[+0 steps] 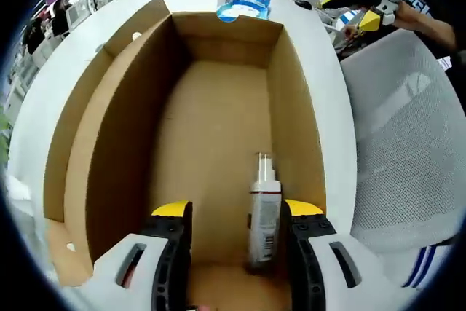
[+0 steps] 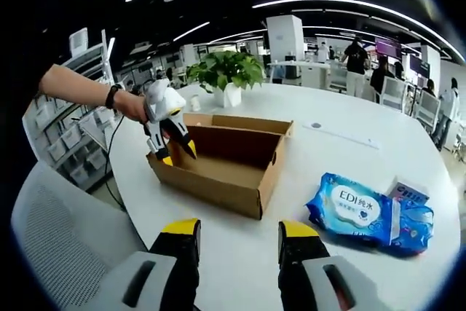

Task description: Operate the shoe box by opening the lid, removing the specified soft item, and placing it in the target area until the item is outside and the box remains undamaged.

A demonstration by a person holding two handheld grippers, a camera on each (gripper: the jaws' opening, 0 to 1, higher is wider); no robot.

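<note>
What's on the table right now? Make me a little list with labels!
box: cardboard shoe box, open, lid flap folded back
inside box: white spray bottle, lying on the box floor
left gripper: over the near end of the box, jaws open either side of the bottle
right gripper: above the table, jaws open, holding nothing
on table: blue wipes pack, outside the box
table: white table
also: potted plant behind the box

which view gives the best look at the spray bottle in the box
The left gripper view: the spray bottle stands upright on the cardboard box floor, near the right wall, just ahead of the open left claw. In the right gripper view the box wall hides the bottle; the left claw dips inside.
</note>
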